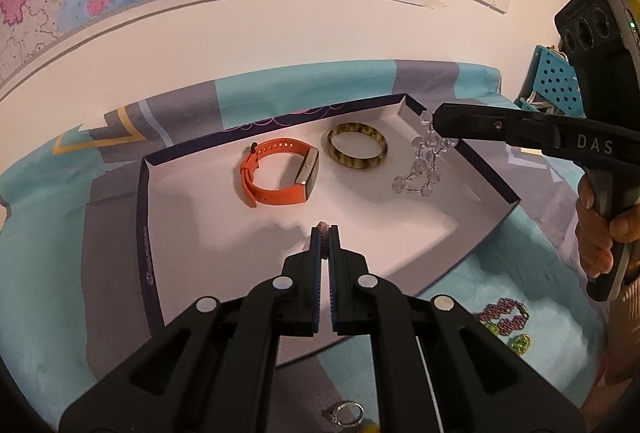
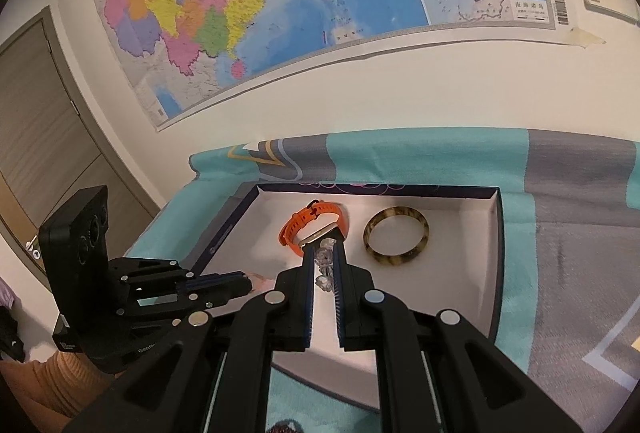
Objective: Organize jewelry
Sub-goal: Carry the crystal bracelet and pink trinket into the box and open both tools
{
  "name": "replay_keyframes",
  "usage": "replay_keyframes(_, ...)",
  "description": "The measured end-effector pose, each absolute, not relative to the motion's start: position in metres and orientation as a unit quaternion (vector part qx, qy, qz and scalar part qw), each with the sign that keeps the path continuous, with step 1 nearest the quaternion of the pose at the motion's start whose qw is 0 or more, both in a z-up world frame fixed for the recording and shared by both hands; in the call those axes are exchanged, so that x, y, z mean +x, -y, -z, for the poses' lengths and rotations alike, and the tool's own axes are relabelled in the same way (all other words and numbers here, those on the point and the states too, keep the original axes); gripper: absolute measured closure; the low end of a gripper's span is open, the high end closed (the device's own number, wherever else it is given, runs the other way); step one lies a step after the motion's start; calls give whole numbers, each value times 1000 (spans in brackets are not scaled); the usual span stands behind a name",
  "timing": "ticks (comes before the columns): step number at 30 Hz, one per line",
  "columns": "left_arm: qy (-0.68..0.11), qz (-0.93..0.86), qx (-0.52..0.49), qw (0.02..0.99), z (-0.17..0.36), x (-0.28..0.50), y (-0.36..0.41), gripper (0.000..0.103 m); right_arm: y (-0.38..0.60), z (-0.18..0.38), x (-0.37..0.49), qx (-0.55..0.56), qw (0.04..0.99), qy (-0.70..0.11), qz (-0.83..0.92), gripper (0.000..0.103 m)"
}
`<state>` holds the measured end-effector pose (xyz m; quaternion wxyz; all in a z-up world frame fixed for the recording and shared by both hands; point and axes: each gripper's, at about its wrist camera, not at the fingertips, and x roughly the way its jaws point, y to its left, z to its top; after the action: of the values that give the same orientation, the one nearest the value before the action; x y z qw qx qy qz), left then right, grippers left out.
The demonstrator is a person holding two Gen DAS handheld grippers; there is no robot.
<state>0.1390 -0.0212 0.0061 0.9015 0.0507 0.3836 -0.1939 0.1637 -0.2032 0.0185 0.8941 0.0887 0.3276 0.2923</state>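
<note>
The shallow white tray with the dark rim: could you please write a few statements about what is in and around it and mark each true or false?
1. The orange-strapped watch lies inside the shallow white tray. True.
2. The right gripper is empty. False: it is shut on a clear crystal bead bracelet that dangles over the tray.
3. The mottled yellow-brown bangle lies on the cloth outside the tray. False: it lies inside, beside the watch.
4. The left gripper pinches a small dark beaded piece. True.
5. A silver ring lies on the cloth outside the tray. True.
</note>
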Motion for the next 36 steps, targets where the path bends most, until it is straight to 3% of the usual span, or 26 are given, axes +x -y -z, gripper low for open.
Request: replay_keyframes(36,-419,176,44,890,19,168,22,96,166,8,178,30,892,-356,-276,94)
